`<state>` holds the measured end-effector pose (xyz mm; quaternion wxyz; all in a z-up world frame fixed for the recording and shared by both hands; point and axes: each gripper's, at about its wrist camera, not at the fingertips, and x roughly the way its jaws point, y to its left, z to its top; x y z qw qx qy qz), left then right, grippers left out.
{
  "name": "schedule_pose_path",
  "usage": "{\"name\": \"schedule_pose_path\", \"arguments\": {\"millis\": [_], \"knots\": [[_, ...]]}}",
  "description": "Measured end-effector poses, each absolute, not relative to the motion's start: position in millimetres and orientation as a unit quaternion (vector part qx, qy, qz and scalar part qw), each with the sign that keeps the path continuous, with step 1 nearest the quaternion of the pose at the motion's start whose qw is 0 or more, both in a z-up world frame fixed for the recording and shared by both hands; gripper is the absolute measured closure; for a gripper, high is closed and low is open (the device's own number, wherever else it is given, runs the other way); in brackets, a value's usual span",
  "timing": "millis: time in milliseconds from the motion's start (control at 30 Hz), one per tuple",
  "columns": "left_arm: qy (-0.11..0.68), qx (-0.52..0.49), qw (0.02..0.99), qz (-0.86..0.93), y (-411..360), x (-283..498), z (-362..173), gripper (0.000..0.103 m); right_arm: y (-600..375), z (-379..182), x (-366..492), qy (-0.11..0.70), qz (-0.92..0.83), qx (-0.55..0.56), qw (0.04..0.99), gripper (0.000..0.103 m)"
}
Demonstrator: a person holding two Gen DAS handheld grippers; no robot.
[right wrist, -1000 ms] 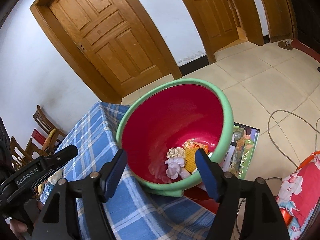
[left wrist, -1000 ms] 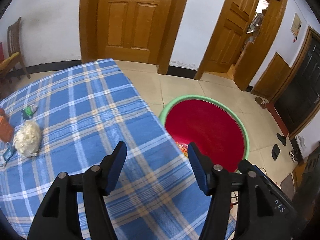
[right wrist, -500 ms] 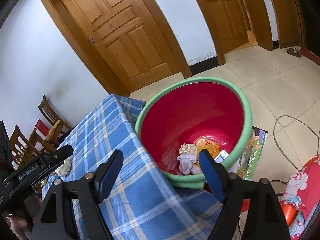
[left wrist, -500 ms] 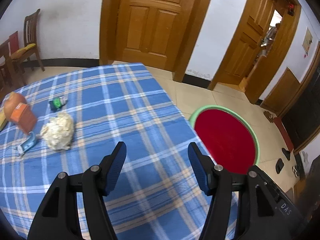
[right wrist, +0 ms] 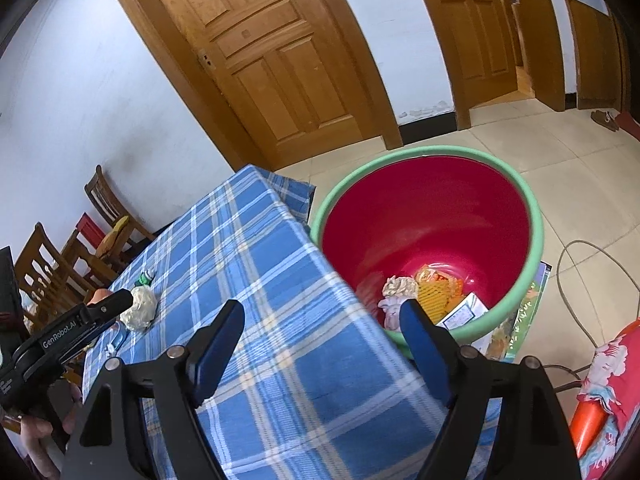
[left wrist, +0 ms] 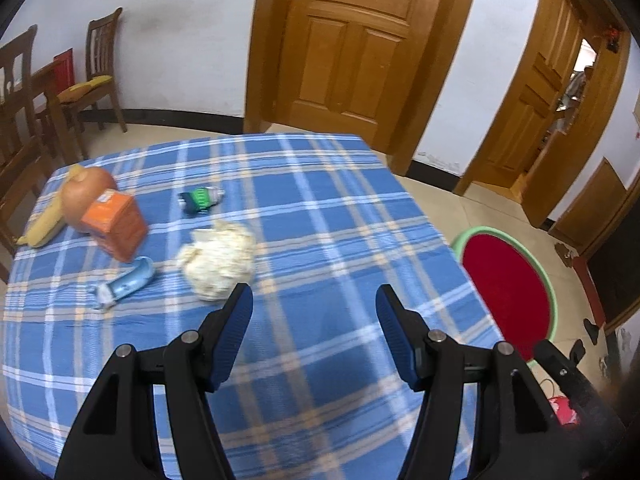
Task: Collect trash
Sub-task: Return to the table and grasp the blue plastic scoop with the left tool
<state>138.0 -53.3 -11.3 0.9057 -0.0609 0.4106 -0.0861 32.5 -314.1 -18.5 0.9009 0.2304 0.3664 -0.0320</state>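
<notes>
A crumpled white paper ball (left wrist: 218, 258) lies on the blue checked tablecloth (left wrist: 340, 208), just ahead and left of my left gripper (left wrist: 314, 300). That gripper is open with nothing between its fingers. Behind the ball lies a green wrapper (left wrist: 200, 199), and to its left a blue tube (left wrist: 128, 282). My right gripper (right wrist: 322, 312) is open and empty above the table's corner. Beside the table stands a red basin with a green rim (right wrist: 440, 151). In it lie crumpled paper (right wrist: 400, 286), an orange net (right wrist: 436, 284) and a white card (right wrist: 464, 314).
An orange carton (left wrist: 116, 222), a brown round fruit (left wrist: 86, 196) and a banana (left wrist: 44, 226) sit at the table's left. Wooden chairs (left wrist: 96, 80) stand by the wall. A cable (right wrist: 576, 292) and a printed sheet (right wrist: 524, 320) lie on the tiled floor near the basin.
The left view has swung left from the basin toward the table's items, and the paper ball now lies close ahead. The right gripper has drawn back over the table, its jaws slightly wider.
</notes>
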Motion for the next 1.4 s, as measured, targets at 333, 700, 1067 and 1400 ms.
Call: {"name": "schedule_pose_path", "arguments": {"millis": [333, 700, 1067, 1400], "knots": [[0.410, -0.063, 0.910, -0.024, 10.9, 146.7, -17.6, 0.039, -293.9, -17.9, 38.7, 0.380, -0.024, 0.214, 0.900, 0.021], [0.425, -0.047, 0.903, 0.031, 57.1, 155.5, -37.3, 0.039, -271.6, -17.9, 44.5, 0.389, -0.014, 0.195, 0.900, 0.021], [0.442, -0.060, 0.894, 0.044, 86.2, 167.4, -63.0, 0.039, -252.8, -19.7, 51.6, 0.400, -0.004, 0.178, 0.899, 0.021], [0.454, -0.060, 0.889, 0.016, 83.7, 170.3, -74.0, 0.039, -243.8, -20.0, 56.3, 0.404, 0.004, 0.170, 0.899, 0.021]]}}
